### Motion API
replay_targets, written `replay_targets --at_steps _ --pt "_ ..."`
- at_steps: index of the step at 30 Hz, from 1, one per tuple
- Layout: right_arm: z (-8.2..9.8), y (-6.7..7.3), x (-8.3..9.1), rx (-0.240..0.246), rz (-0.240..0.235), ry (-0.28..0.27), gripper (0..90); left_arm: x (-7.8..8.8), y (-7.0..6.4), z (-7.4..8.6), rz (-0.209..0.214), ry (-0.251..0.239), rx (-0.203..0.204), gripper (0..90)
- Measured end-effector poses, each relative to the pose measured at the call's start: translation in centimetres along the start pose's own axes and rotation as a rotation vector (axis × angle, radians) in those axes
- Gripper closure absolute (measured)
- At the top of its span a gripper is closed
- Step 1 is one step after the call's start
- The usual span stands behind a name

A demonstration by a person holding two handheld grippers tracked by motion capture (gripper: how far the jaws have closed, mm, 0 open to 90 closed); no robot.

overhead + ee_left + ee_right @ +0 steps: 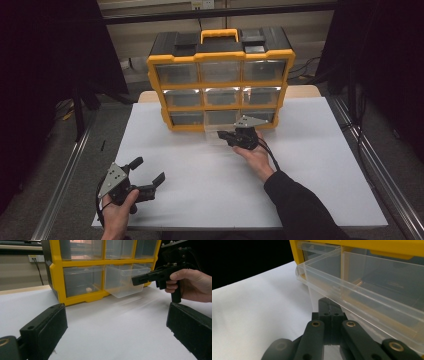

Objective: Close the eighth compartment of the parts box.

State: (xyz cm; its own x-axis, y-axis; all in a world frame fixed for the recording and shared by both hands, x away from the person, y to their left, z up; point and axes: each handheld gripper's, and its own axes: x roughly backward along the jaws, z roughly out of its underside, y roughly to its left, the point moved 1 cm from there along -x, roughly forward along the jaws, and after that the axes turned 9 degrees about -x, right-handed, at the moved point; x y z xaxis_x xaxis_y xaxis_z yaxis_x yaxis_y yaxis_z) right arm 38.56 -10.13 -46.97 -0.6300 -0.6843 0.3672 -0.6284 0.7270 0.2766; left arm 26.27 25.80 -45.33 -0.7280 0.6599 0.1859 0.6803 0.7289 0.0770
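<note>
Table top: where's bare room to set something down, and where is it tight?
Free: the white table right of the right gripper, out to its right edge; the middle stretch between the left gripper and the organizer; the left strip beside the organizer. Crowded: directly in front of the organizer's bottom row, where the pulled-out clear drawer and right gripper sit.

Organizer frame (220,57): yellow plastic, smooth, slight sheen; top black plastic. Drawers (123,280): clear plastic, glossy, reflective edges. Counter (200,170): white, matt, smooth sheet. Left gripper (149,176): matt black plastic jaws, grey metal-looking plate. Right gripper (329,306): black, matt, brass-coloured rivets. Sleeve (300,205): dark cloth.
</note>
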Motion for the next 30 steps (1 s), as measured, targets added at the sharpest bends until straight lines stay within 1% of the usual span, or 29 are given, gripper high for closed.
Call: replay_targets --at_steps 1,2,3,4,6,9,13,15,17,24,25,28,29,30 --pt "-0.01 0.02 0.0 -0.003 0.004 0.001 90.0 0.03 0.08 -0.01 0.0 0.004 -0.012 3.0" --pt "-0.04 0.0 -0.03 -0.001 0.007 0.001 90.0 0.04 0.11 0.0 0.003 0.006 -0.016 3.0" --pt "-0.07 -0.01 -0.06 0.002 0.005 0.001 90.0 0.0 0.08 -0.01 0.002 0.001 -0.013 3.0" --pt "-0.12 -0.04 -0.09 0.004 0.01 0.002 90.0 0.01 0.11 -0.01 0.004 0.004 -0.016 3.0" --pt "-0.23 -0.01 -0.12 0.002 0.003 0.002 90.0 0.03 0.13 -0.01 0.006 0.007 -0.02 3.0" --pt "-0.4 0.03 -0.21 0.006 0.009 0.003 90.0 -0.03 0.06 0.0 0.002 0.0 -0.008 3.0" --pt "-0.39 0.0 -0.32 0.002 0.011 0.002 90.0 0.02 0.1 -0.01 0.004 0.004 -0.016 3.0" --pt "-0.4 -0.04 -0.32 0.002 0.012 0.001 90.0 -0.01 0.01 0.01 0.001 0.001 0.001 3.0" --pt "-0.43 -0.05 -0.31 0.002 0.015 0.001 90.0 0.03 0.12 -0.01 0.004 0.004 -0.017 3.0" --pt "-0.42 -0.15 -0.39 -0.001 0.02 -0.006 90.0 0.02 0.11 -0.01 0.004 0.003 -0.015 3.0" --pt "-0.43 -0.16 -0.42 -0.001 0.021 -0.008 90.0 0.0 0.06 0.0 0.003 0.0 -0.008 3.0" --pt "-0.45 -0.23 -0.45 0.0 0.023 -0.009 90.0 0.01 0.03 0.0 0.004 0.001 -0.005 3.0" --pt "-0.46 -0.24 -0.47 0.0 0.024 -0.009 90.0 0.02 0.01 -0.01 -0.002 0.004 -0.005 3.0" --pt "-0.49 -0.25 -0.49 -0.002 0.029 -0.009 90.0 0.06 0.09 -0.01 0.0 0.008 -0.016 3.0"
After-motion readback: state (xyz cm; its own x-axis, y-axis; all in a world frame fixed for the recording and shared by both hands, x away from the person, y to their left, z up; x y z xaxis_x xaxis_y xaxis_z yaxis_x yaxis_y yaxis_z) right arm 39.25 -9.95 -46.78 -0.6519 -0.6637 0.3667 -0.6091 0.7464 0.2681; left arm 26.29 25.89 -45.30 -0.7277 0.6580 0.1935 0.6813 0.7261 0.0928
